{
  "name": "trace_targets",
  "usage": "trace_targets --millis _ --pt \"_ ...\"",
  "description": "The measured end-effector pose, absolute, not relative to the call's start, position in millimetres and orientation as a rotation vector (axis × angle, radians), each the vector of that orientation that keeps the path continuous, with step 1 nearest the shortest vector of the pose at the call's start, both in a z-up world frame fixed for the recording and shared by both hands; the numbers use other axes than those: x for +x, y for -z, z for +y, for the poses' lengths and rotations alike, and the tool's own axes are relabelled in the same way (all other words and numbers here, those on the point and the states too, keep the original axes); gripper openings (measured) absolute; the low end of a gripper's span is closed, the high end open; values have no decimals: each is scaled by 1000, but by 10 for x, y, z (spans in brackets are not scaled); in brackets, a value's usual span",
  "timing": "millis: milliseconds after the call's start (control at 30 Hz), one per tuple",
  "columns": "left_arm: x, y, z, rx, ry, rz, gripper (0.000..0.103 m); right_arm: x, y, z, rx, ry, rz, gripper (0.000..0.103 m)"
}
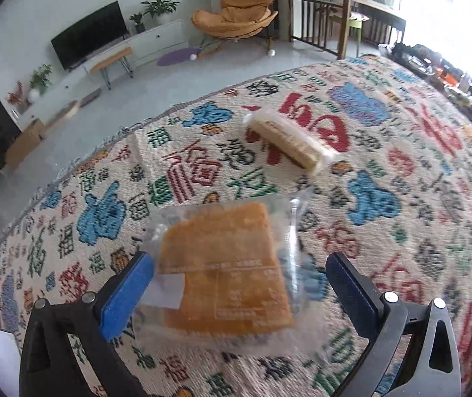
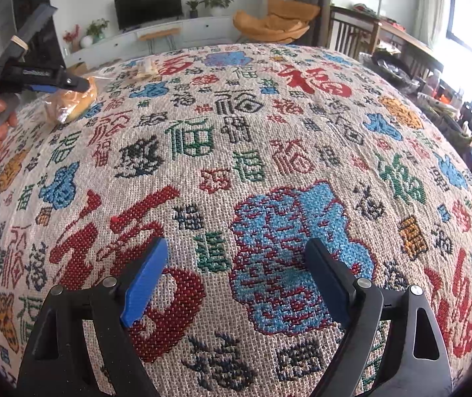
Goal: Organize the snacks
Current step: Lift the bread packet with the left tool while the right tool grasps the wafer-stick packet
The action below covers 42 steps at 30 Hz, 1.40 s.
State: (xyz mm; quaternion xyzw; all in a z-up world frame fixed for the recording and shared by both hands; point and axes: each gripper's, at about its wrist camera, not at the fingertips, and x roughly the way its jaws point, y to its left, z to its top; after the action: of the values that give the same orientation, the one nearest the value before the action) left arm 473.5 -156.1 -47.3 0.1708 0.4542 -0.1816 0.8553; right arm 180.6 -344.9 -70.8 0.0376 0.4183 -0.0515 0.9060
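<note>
Snack in hand: a flat, square orange-brown cake in a clear plastic wrapper [image 1: 226, 271] lies on the patterned woven tablecloth [image 1: 385, 172], between the blue-padded fingers of the left gripper [image 1: 239, 284], which stands spread wide and grips nothing.
Contact: the left pad seems to touch the wrapper's edge; motion blur leaves that unsure.
Doing it well: I judge the step to be a pickup, so centre the fingers on the cake's body, not the loose film, and close gently; the cake looks soft and the film slippery.
Wrapper: glossy, crinkled, with printed text and a white label.
Right gripper [image 2: 236, 281]: parted wide over bare cloth, holding nothing, well apart from the snacks.
Cloth: coarse weave, cream ground, with red, blue, green and black characters; likely grippy enough to keep the packet from sliding.
Second snack: a long pale cream-filled sandwich bar in clear film [image 1: 289, 139] lies farther off, apart from the cake; a likely spot to gather things.
Beyond: an orange lounge chair [image 1: 236, 13] on a pale floor.
</note>
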Motion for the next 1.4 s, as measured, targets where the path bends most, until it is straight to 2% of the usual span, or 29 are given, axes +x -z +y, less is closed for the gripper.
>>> trace_targets --millis 167,200,233,267,433,600,767,867,933,1000,1033,1100,1233,1400 --pt "4799 673 -1562 391 315 959 102 1806 710 -3450 78 106 864 88" --pt "4794 657 -1546 373 310 952 100 1805 708 -3450 78 106 864 88" --pt "4770 626 -1513 359 289 928 87 1805 709 -3450 78 106 864 88" --pt "4733 587 -1476 347 280 908 80 1805 712 -3449 78 106 864 88" --pt "4410 358 -1062 168 307 877 76 1804 709 -3451 78 106 864 88" --pt "3679 257 -286 -51 293 926 76 1804 711 -3450 77 106 864 88" --pt "2905 440 370 -258 279 996 77 1804 713 -3450 77 106 864 88" --pt "2538 445 533 -256 225 928 78 1803 711 -3451 77 106 864 88" --pt "2376 391 552 -199 152 844 82 1803 712 -3451 77 106 863 88" --pt "2280 349 545 -125 86 748 98 1803 710 -3451 77 106 863 88" --pt "2255 368 516 -100 61 708 103 1803 711 -3451 78 106 863 88" --pt "2307 496 456 -80 89 723 103 1801 709 -3451 77 106 863 88" --pt "2567 843 313 -28 95 920 103 1801 710 -3452 78 106 863 88" --pt "2566 876 227 17 71 935 103 1802 713 -3450 77 105 864 88"
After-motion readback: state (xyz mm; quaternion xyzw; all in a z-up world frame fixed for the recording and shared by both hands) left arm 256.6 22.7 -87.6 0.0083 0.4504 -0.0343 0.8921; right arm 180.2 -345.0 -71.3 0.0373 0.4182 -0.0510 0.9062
